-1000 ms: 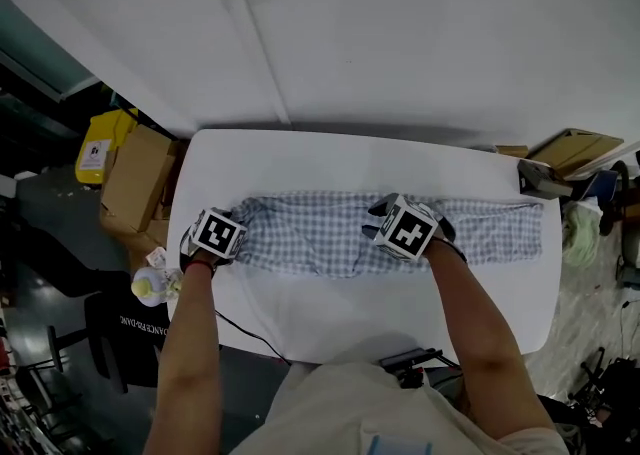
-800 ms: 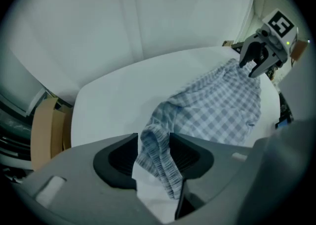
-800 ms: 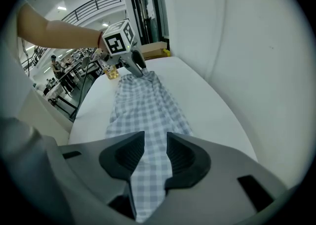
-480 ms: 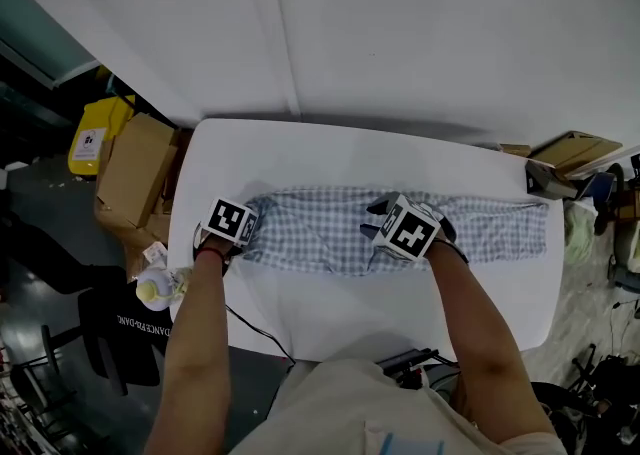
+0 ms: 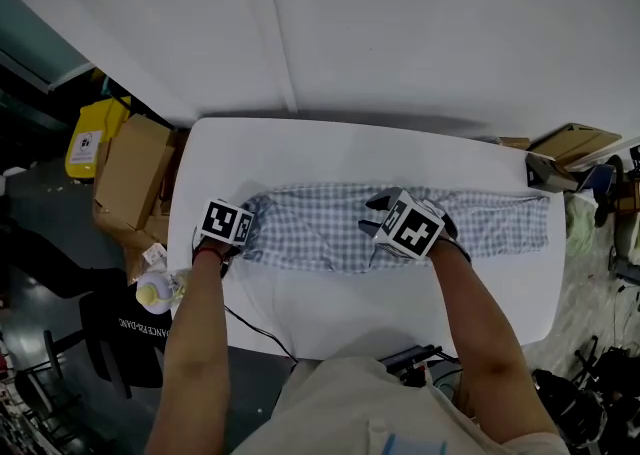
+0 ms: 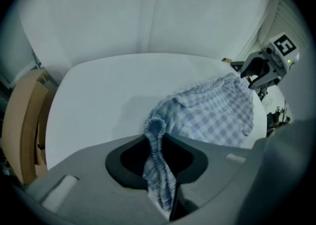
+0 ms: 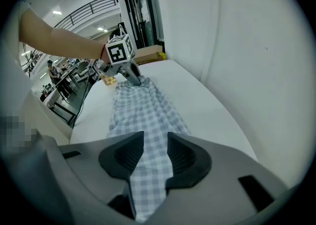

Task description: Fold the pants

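Note:
Blue-and-white checked pants (image 5: pixel 330 228) lie stretched left to right across the white table (image 5: pixel 330 148). My left gripper (image 5: pixel 246 229) is at their left end. Its jaws have just been closing, and the gathered elastic waistband (image 6: pixel 157 145) is pinched between them, with my left gripper (image 6: pixel 157 137) shut on it. Near the pants' middle my right gripper (image 5: pixel 378 225) points steeply down. In the right gripper view the checked cloth (image 7: pixel 148 120) runs up into the gap and fills it, so my right gripper (image 7: pixel 155 142) is shut on that fold. Each gripper view shows the other gripper: the right gripper (image 6: pixel 266 66) and the left gripper (image 7: pixel 129 70).
Cardboard boxes (image 5: pixel 135 178) and a yellow container (image 5: pixel 85 143) stand off the table's left end. Another box (image 5: pixel 570 148) sits past the right end. A dark cable (image 5: pixel 255 328) hangs at the table's near edge. A white wall (image 5: pixel 400 33) rises behind the table.
The left gripper has come down at the pants' left end and the waistband now bunches in its jaws. The right gripper has shifted slightly along the cloth.

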A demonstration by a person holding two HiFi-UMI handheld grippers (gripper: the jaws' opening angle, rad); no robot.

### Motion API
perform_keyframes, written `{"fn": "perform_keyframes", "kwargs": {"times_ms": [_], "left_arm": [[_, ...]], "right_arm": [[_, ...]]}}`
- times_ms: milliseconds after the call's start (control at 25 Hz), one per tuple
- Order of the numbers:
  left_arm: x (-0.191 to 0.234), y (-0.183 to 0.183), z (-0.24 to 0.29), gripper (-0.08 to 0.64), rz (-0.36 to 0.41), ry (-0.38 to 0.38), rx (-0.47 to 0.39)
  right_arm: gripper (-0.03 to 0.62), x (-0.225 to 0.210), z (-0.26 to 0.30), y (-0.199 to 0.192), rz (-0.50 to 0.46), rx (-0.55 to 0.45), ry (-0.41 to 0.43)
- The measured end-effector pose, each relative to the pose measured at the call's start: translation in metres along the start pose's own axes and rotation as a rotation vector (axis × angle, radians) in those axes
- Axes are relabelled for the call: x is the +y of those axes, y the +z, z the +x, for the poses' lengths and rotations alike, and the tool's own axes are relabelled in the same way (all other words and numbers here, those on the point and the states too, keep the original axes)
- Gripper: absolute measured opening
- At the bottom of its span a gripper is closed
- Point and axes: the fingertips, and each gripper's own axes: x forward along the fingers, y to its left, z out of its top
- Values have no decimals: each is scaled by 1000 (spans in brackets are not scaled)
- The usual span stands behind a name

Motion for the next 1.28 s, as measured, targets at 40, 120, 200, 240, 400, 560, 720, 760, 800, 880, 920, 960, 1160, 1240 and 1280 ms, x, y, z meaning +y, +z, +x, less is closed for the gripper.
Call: {"fn": "perform_keyframes", "kwargs": {"times_ms": [40,120,200,240,400,560,720,760,800,880,920,960,1160,1240,1280], "left_arm": [[-2,0,0,83,-9,-11,-1],[-6,-2,0,66,-26,-29,10],[-8,-6,-1,58,-43,-45,27],[-7,-9,-2,55,-52,-50,34],[4,-11,-14,51,-54,-8,52],[11,-7,-20,51,-29,-1,50],[4,-10,-18,105,-32,-30,75],[4,-10,-20,152,-54,-42,76],[4,-9,-23,175,-86,-58,76],[7,-12,-29,210,-156,-87,89],[9,-16,-32,218,-183,-94,105],[11,-20,-34,227,-204,-95,123],[13,-46,-30,262,-275,-92,220],[13,-54,-24,264,-301,-92,245],[13,-57,-21,264,-314,-90,250]], "right_arm": [[160,-1,-1,1,2,-5,-3],[160,-3,-2,0,9,-8,-11],[160,-4,-5,-2,16,-8,-19],[160,-5,-6,-2,18,-11,-22],[160,-6,-13,-5,39,-13,-32],[160,-6,-15,-4,41,-22,-40],[160,-4,-15,-2,39,-32,-37],[160,-5,-16,-1,37,-35,-37],[160,-6,-17,0,36,-38,-38],[160,-7,-18,5,35,-42,-39],[160,-7,-19,8,35,-45,-39],[160,-7,-20,11,34,-48,-40],[160,-6,-22,19,14,-63,-44],[160,-5,-21,18,12,-59,-41],[160,-5,-21,18,12,-57,-39]]}}
